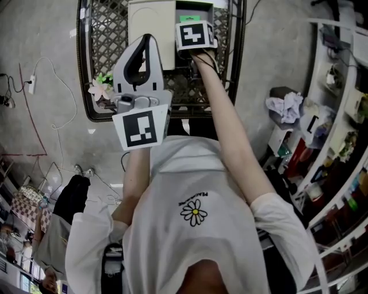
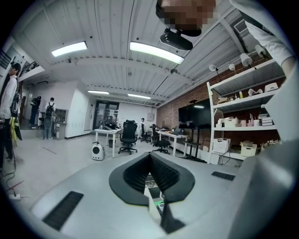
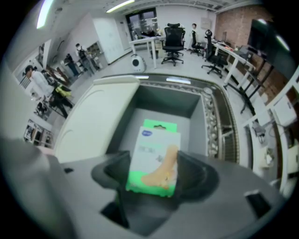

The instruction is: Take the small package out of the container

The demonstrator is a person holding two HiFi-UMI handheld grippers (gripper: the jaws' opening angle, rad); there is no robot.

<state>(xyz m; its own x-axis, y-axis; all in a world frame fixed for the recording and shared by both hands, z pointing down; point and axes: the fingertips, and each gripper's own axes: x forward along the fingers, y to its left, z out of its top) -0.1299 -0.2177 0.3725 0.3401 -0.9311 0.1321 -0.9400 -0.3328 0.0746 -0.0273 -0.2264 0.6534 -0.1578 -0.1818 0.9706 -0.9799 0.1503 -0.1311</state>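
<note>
The small package (image 3: 155, 161), a green and white box with a foot printed on it, sits between the jaws of my right gripper (image 3: 154, 169), which is shut on it. It hangs just above the grey container (image 3: 161, 100), whose beige lid (image 3: 100, 116) lies open to the left. In the head view the right gripper (image 1: 195, 35) is over the container (image 1: 221, 17), and a green edge of the package (image 1: 189, 18) shows past the marker cube. My left gripper (image 1: 141, 63) is held nearer my body, pointing up into the room. Its jaws (image 2: 150, 158) are shut with nothing between them.
The container rests on a black metal mesh table (image 1: 103, 34) with a raised rim. A small artificial flower (image 1: 100, 87) lies at its near left corner. Shelving (image 1: 339, 115) full of items stands at the right. A cable (image 1: 34, 80) runs across the floor at the left.
</note>
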